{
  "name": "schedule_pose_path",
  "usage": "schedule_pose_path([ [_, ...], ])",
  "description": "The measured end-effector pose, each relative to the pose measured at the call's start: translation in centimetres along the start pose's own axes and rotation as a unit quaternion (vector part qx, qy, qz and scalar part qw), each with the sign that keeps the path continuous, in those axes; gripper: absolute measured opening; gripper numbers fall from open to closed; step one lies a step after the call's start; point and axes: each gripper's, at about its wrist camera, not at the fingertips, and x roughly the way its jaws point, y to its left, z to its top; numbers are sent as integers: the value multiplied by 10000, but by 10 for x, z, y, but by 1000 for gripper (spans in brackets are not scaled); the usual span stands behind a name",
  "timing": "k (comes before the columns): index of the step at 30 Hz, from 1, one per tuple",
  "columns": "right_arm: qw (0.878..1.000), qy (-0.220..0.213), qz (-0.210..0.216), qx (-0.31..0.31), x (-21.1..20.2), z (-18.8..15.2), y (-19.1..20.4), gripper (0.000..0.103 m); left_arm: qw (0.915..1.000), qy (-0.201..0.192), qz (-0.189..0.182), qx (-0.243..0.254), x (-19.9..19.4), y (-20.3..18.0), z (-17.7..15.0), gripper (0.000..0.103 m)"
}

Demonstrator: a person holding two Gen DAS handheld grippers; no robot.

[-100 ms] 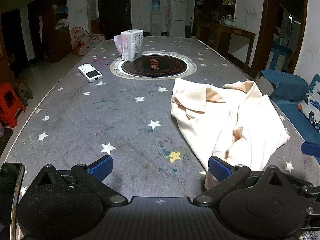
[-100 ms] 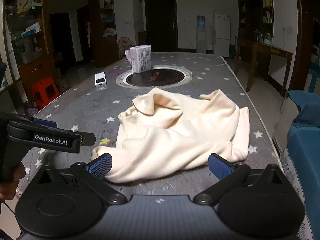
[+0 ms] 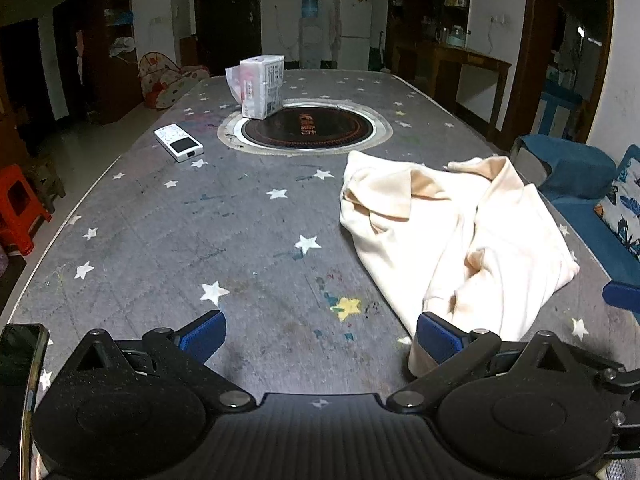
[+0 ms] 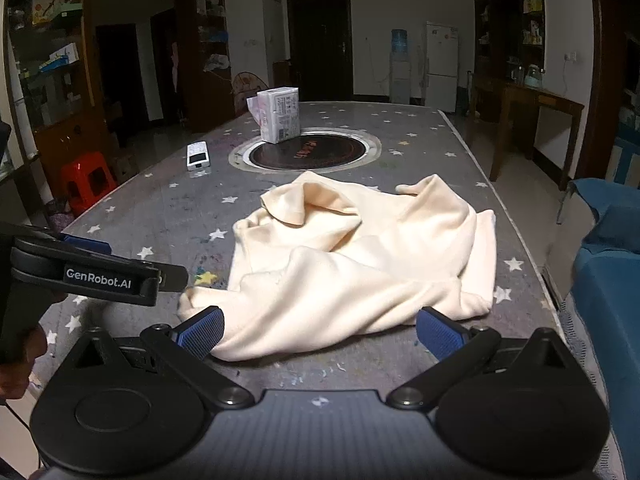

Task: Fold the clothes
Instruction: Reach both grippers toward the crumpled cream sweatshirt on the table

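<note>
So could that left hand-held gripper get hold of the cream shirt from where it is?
Probably yes. The left hand-held gripper is wide open with nothing in it, and the crumpled cream shirt lies just ahead of its right-side finger. Only bare table lies between; the remote sits far off.

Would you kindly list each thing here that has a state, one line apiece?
Cream garment: unfolded, crumpled in a heap on the table.
Left tool: open, nothing gripped; garment's near corner lies by its right finger.
Right tool: open, garment's near edge between its fingers, not pinched.
Tissue pack: upright at the round inset's rim.
Remote: lying flat, face up.
</note>
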Motion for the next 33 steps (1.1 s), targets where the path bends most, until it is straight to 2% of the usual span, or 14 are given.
schedule_pose_path([
  [3,10000,8,-32,-6,-1,0,0,103,10000,47,73,27,7,-4,-4,103],
  [17,9998,48,-118,174,0,3,-9,103,9991,410,-99,32,15,-1,4,103],
  [25,9997,153,-173,126,10,19,-17,103,9991,340,-226,150,23,2,20,103],
  [28,9997,162,-196,51,15,27,-21,102,9991,280,-200,244,27,1,29,102],
  [33,9994,224,-253,-25,26,41,-30,97,9986,274,-255,370,36,-2,43,94],
])
